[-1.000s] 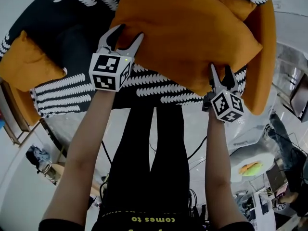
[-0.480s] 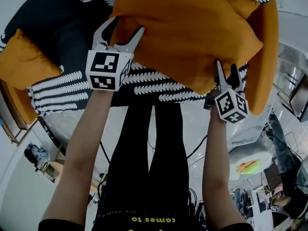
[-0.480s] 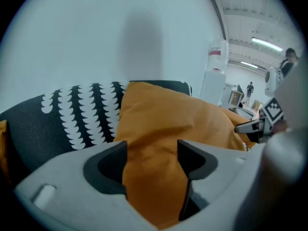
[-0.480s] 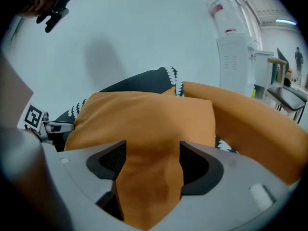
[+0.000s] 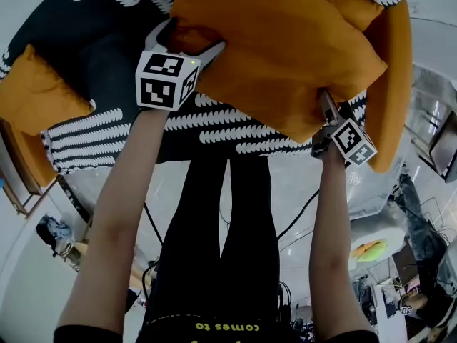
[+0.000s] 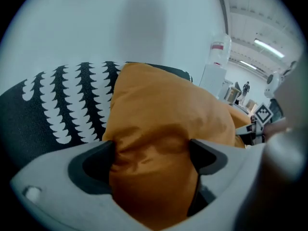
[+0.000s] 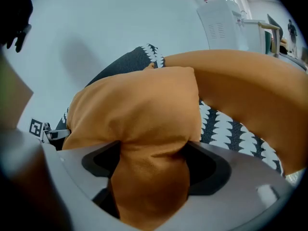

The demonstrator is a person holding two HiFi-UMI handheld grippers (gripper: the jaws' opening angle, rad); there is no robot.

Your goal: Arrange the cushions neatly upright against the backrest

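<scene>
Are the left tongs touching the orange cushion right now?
Touching. The left gripper view shows the orange cushion bunched between the left tongs, with its fabric pressed against both pads, though the jaws are opening at this moment.

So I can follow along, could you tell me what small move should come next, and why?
Probably pull both back: the left gripper and right gripper fingers are opening around corners of the orange cushion, which seems propped against the patterned backrest.

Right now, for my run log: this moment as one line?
left gripper: jaws opening, orange cushion between | right gripper: jaws opening, same cushion between | cushion: at patterned sofa
</scene>
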